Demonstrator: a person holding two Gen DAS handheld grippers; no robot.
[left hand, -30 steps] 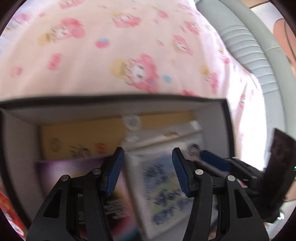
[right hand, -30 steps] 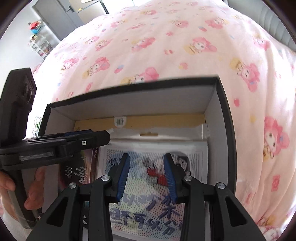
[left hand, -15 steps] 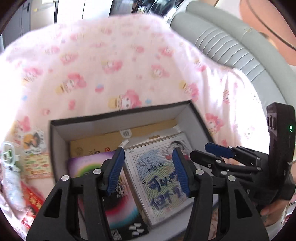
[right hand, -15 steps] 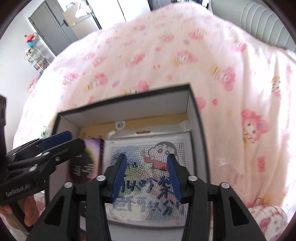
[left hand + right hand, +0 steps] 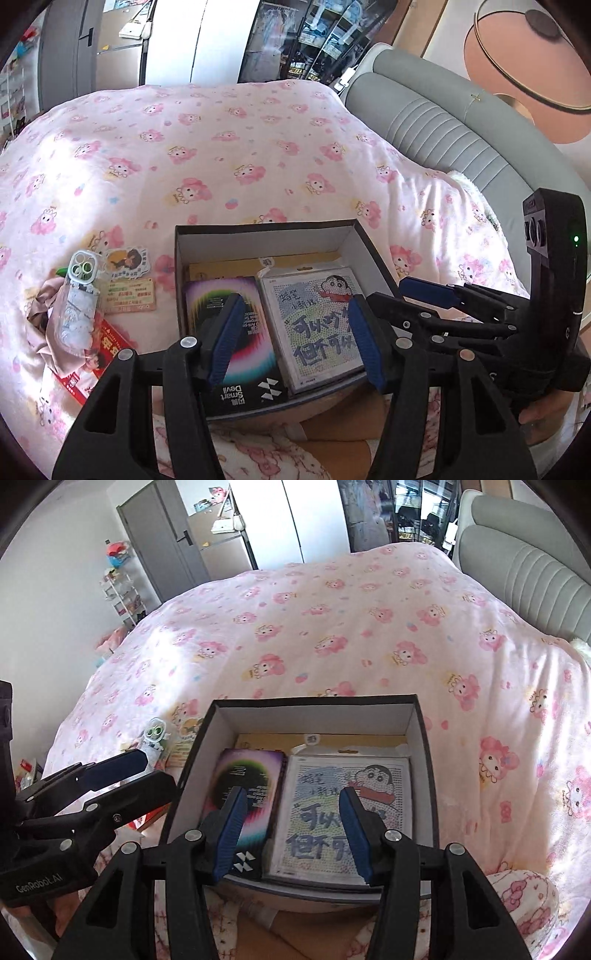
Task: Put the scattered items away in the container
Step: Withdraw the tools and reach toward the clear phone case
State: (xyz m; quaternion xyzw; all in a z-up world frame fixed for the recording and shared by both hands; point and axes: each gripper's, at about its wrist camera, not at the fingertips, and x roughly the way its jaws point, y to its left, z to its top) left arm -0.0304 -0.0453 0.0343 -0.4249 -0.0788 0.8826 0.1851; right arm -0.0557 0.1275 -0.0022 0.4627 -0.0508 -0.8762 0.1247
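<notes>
A black box with white inner walls point(image 5: 266, 236) point(image 5: 317, 709) sits on the pink bed. Inside lie a dark rainbow-print box point(image 5: 218, 299) point(image 5: 243, 775) on the left, a cartoon bead-art pack point(image 5: 314, 302) point(image 5: 354, 786) on the right, and a yellow card point(image 5: 229, 266) beneath. Left of the box lie a clear phone case point(image 5: 75, 302) point(image 5: 155, 734), sticker cards point(image 5: 127, 291), a red packet point(image 5: 99, 354) and a beige cloth point(image 5: 40, 306). My left gripper point(image 5: 295, 343) is open and empty above the box's near edge. My right gripper point(image 5: 293, 830) is open and empty, also above the near edge.
The pink cartoon-print duvet point(image 5: 221, 147) point(image 5: 332, 627) covers the bed. A grey padded headboard point(image 5: 443, 122) point(image 5: 524, 565) runs along the right. Cabinets and a shelf rack point(image 5: 122, 590) stand beyond the bed's far end.
Both grippers have pulled up and back from inside the box, so the whole box and the items left of it now show. Both stay open and empty.
</notes>
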